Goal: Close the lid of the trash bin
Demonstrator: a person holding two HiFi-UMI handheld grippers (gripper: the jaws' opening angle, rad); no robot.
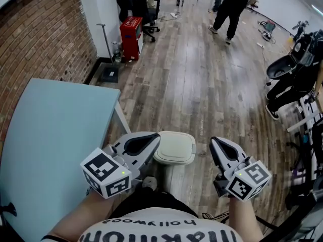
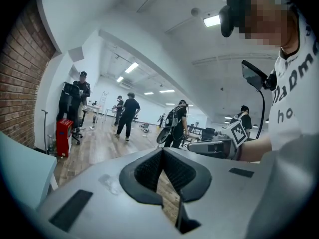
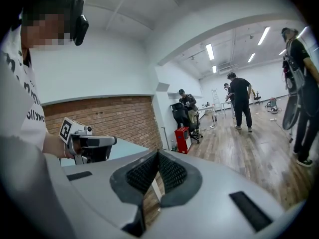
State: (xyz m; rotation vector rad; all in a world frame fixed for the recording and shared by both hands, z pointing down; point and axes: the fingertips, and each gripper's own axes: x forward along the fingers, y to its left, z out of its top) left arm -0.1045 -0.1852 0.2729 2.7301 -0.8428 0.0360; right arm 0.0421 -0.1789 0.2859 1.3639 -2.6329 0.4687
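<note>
**Both hand-held grippers clenched and empty, one on each side of the trash bin**

Head view: The trash bin (image 1: pixel 170 179) stands on the wooden floor (image 1: pixel 202 84) right in front of the person. Its cream lid (image 1: pixel 175 147) lies flat across the bin's top. The left hand-held gripper (image 1: pixel 150 140) is just left of the bin, and its tips meet the lid's left edge in this view; whether they touch it cannot be told. The right hand-held gripper (image 1: pixel 217 146) is just right of the bin, with a strip of floor showing between it and the lid. A light-blue bench (image 1: pixel 55 135) stands left of the bin, and a brick wall (image 1: pixel 45 29) rises further left. Well beyond the bin are a red cabinet (image 1: pixel 131 37) and a person in dark clothes (image 1: pixel 232 4), caught mid-stride.

Left gripper view: The left hand-held gripper is clenched, with its ribbed pads meeting at the tips. Nothing is held between them, and only floor shows through the slit behind. The right hand-held gripper shows past the jaws, held in the person's hand.

Right gripper view: The right hand-held gripper is likewise clenched, tips together and nothing grasped. The left hand-held gripper shows beyond it, in front of the brick wall and the bench.
</note>
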